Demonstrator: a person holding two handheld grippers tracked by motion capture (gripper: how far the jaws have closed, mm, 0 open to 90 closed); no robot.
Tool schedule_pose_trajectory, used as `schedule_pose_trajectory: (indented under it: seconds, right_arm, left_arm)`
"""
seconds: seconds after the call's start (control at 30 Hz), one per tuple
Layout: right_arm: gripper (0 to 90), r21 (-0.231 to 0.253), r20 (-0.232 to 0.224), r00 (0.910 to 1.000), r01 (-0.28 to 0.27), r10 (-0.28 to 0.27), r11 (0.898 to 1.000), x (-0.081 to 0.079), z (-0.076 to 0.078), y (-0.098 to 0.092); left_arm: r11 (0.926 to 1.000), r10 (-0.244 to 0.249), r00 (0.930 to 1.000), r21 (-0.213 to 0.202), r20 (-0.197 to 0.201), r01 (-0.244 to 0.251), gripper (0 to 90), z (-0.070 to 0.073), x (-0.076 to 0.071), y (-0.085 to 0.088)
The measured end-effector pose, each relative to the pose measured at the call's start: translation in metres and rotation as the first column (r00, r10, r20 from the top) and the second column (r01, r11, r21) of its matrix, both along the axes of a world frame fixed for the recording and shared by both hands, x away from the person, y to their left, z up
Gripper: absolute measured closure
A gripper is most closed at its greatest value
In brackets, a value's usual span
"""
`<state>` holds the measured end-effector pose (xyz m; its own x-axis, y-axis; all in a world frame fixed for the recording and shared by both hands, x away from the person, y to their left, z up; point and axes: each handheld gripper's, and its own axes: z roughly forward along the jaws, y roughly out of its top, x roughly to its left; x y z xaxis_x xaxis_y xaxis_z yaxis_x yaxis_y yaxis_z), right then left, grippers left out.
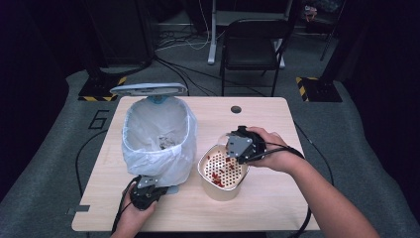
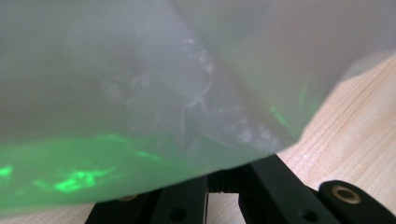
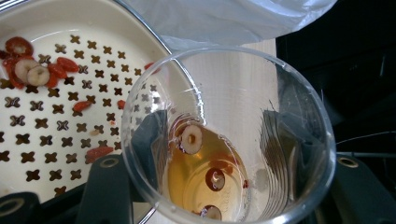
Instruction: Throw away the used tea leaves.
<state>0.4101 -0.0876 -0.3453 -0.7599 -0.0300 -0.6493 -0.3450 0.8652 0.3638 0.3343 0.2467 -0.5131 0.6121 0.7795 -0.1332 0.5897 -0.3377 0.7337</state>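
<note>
Left tongs (image 1: 147, 190) (tips hidden) pinch bin liner (image 2: 140, 107).

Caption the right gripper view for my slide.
Right gripper holds a clear cup of amber tea beside a perforated strainer.

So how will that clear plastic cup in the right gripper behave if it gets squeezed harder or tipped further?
The cup looks thin-walled, so a harder squeeze from the right gripper would probably buckle it. Amber liquid and fruit slices sit in its bottom, so tipping further over the strainer basket likely pours them out. Its smooth wall may slip.
</note>
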Motion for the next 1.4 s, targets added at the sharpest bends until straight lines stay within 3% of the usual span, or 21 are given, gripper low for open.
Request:
schedule_pose_trajectory:
  seconds: [0.17, 0.4, 0.47, 0.6, 0.73, 0.8, 0.9, 1.13, 1.2, 1.23, 1.3, 1.33, 1.37, 1.4]
  right_arm:
    - [41.8, -0.073, 0.061, 0.998, -0.011, 0.016, 0.997, -0.007, -0.001, 0.004]
    - [41.8, -0.127, 0.116, 0.9927, -0.018, 0.032, 0.992, -0.014, -0.004, 0.01]
    - [41.8, -0.167, 0.172, 0.9835, -0.028, 0.057, 0.986, -0.016, -0.004, 0.012]
    - [41.8, -0.201, 0.251, 0.9649, -0.027, 0.079, 0.979, -0.022, -0.007, 0.016]
    - [41.8, -0.241, 0.339, 0.9345, -0.027, 0.11, 0.97, -0.026, -0.011, 0.018]
    - [41.8, -0.287, 0.383, 0.9133, -0.025, 0.139, 0.957, -0.028, -0.013, 0.019]
    - [41.8, -0.304, 0.423, 0.893, -0.021, 0.154, 0.953, -0.031, -0.017, 0.019]
    - [41.8, -0.307, 0.461, 0.8712, -0.022, 0.169, 0.952, -0.035, -0.021, 0.019]
    - [41.8, -0.334, 0.488, 0.851, -0.024, 0.195, 0.942, -0.037, -0.023, 0.02]
    - [41.8, -0.352, 0.511, 0.8332, -0.021, 0.211, 0.936, -0.038, -0.025, 0.021]
    - [41.8, -0.427, 0.559, 0.779, -0.024, 0.285, 0.904, -0.041, -0.027, 0.022]
    - [41.8, -0.447, 0.575, 0.7591, -0.02, 0.304, 0.894, -0.043, -0.028, 0.023]
    - [41.8, -0.473, 0.594, 0.7312, -0.018, 0.334, 0.881, -0.044, -0.03, 0.023]
    - [41.7, -0.483, 0.604, 0.7208, -0.008, 0.34, 0.876, -0.045, -0.033, 0.023]
  left_arm:
    - [1.0, 0.0, 1.0, 0.0, 0.0, 0.0, 90.0, 0.0, 0.0, 0.0]
    - [1.0, 0.0, 1.0, 0.0, 0.0, 0.0, 90.0, 0.0, 0.0, 0.0]
    - [1.0, 0.0, 1.0, 0.0, 0.0, 0.0, 90.0, 0.0, 0.0, 0.0]
    - [1.0, 0.0, 1.0, -0.001, 0.0, 0.0, 90.0, 0.0, 0.0, 0.0]
    - [1.0, 0.001, 1.0, 0.0, 0.0, -0.001, 90.0, 0.0, 0.0, 0.0]
    - [1.0, 0.0, 1.0, -0.001, 0.0, 0.0, 90.0, 0.0, 0.0, 0.0]
    - [1.0, 0.001, 1.0, -0.001, 0.0, -0.001, 90.0, 0.0, 0.0, 0.0]
    - [1.0, 0.0, 1.0, -0.003, 0.0, 0.0, 90.0, 0.0, 0.0, 0.0]
    - [1.0, 0.0, 1.0, -0.003, 0.0, 0.0, 90.0, 0.0, 0.0, 0.0]
    - [1.0, 0.0, 1.0, -0.003, 0.0, 0.0, 90.0, 0.0, 0.0, 0.0]
    - [1.0, 0.0, 1.0, -0.002, 0.0, 0.0, 90.0, 0.0, 0.0, 0.0]
    - [1.0, 0.0, 1.0, -0.002, 0.0, 0.0, 90.0, 0.0, 0.0, 0.0]
    - [1.0, 0.0, 1.0, -0.002, 0.0, 0.0, 90.0, 0.0, 0.0, 0.0]
    - [1.0, 0.0, 1.0, -0.002, 0.0, 0.0, 90.0, 0.0, 0.0, 0.0]
